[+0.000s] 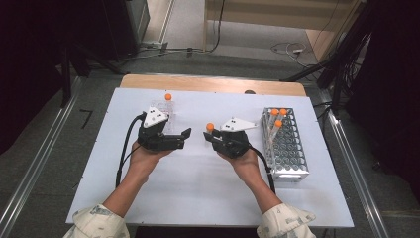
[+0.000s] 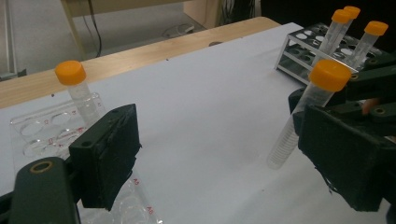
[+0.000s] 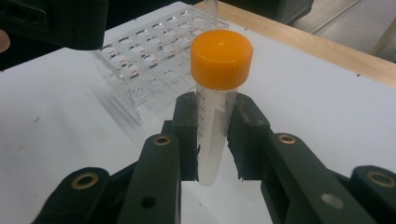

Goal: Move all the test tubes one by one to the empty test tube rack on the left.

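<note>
Right claw (image 3: 212, 140) clenched on clear plastic tube w/ orange screw cap (image 3: 215, 102), held upright above white table (image 1: 198, 188), approx. midway btwn clear acrylic rack (image 1: 166, 115) and metal wire rack (image 1: 287, 148). Left claw (image 2: 210, 154) released, jaws wide apart, nothing btwn them, just in front of acrylic rack. Acrylic rack holds one capped tube (image 2: 77, 91); wire rack holds three

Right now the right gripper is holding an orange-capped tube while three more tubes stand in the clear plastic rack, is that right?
Not quite. The right gripper does hold an orange-capped tube, but the three more tubes stand in the metal rack, as the high view shows. The clear plastic rack holds just one tube, seen in the left gripper view.
</note>
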